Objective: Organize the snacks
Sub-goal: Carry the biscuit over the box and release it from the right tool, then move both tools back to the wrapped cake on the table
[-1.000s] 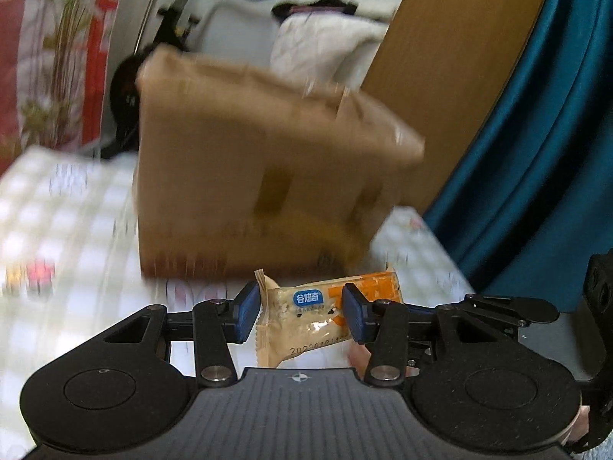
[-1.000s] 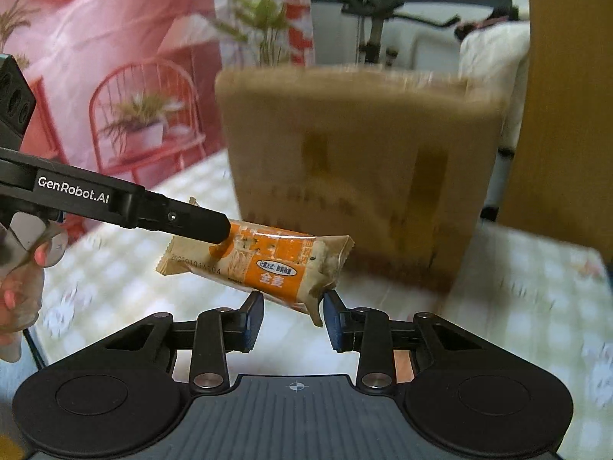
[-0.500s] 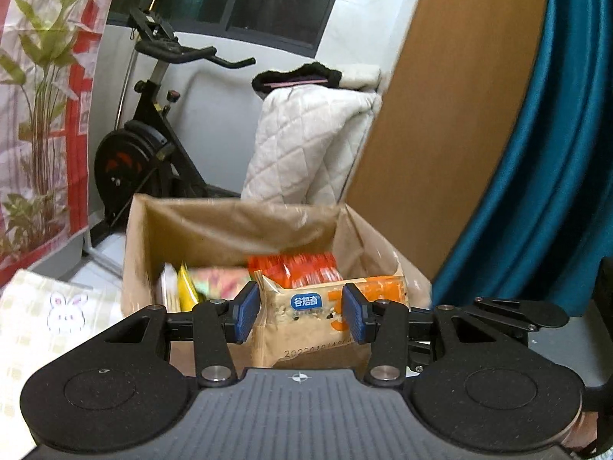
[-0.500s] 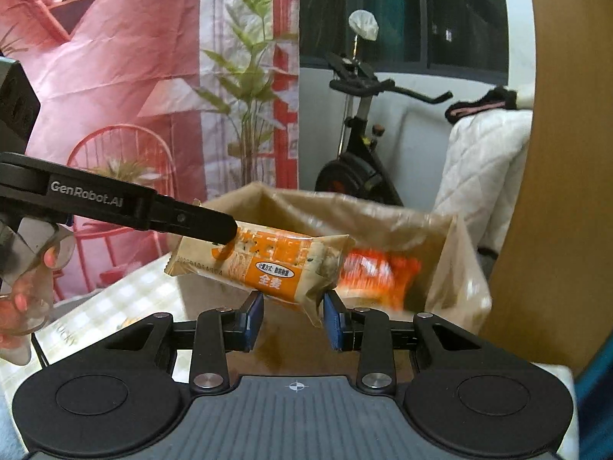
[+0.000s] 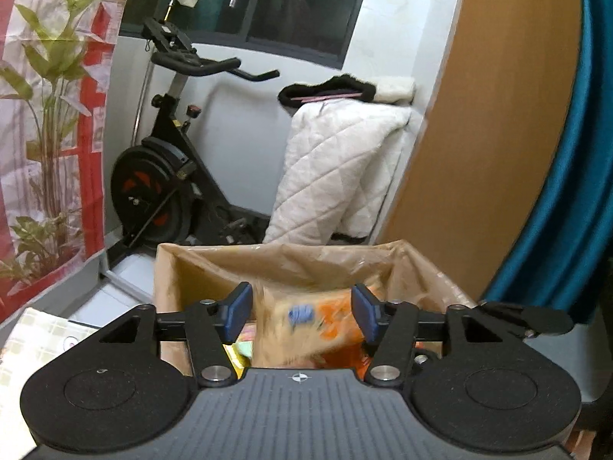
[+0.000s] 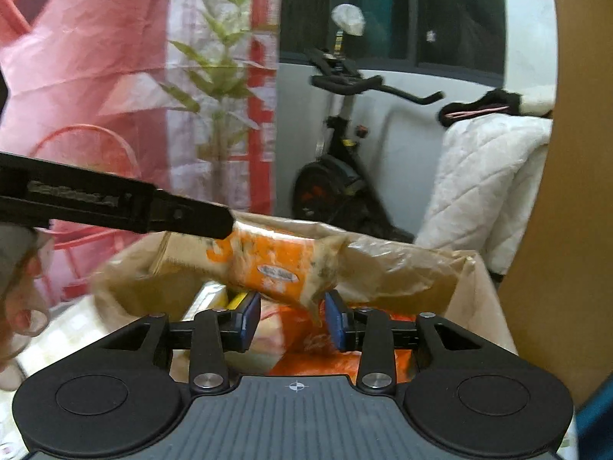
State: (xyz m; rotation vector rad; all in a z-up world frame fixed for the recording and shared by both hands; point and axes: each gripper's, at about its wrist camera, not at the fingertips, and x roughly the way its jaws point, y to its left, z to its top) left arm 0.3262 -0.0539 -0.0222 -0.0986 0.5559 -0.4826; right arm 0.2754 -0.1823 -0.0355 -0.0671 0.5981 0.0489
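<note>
The left gripper [image 5: 302, 311] hangs over the open top of a brown box [image 5: 168, 268] lined with a crinkled plastic bag [image 5: 314, 264]. Its jaws are opening; a blurred orange-and-tan snack [image 5: 302, 322] sits in the gap between the blue pads [image 5: 238, 308], with clear space on both sides, so nothing is clamped.

In the right wrist view the right gripper [image 6: 293, 320] is also over the box [image 6: 486, 306], and its jaws are opening too. The same snack [image 6: 268, 268] lies across the box mouth, its lower corner dipping between the blue pads [image 6: 251, 318] without touching either one. The dark finger of the left gripper [image 6: 184, 216] reaches in from the left and meets the snack's upper left end. Part of a hand [image 6: 19, 306] shows at the left edge.

Other orange packets [image 6: 337, 360] lie inside the box, with a yellow one [image 5: 239, 356] near its left wall.

Behind the box stand an exercise bike [image 5: 168, 176] and a white quilt [image 5: 337, 168].
</note>
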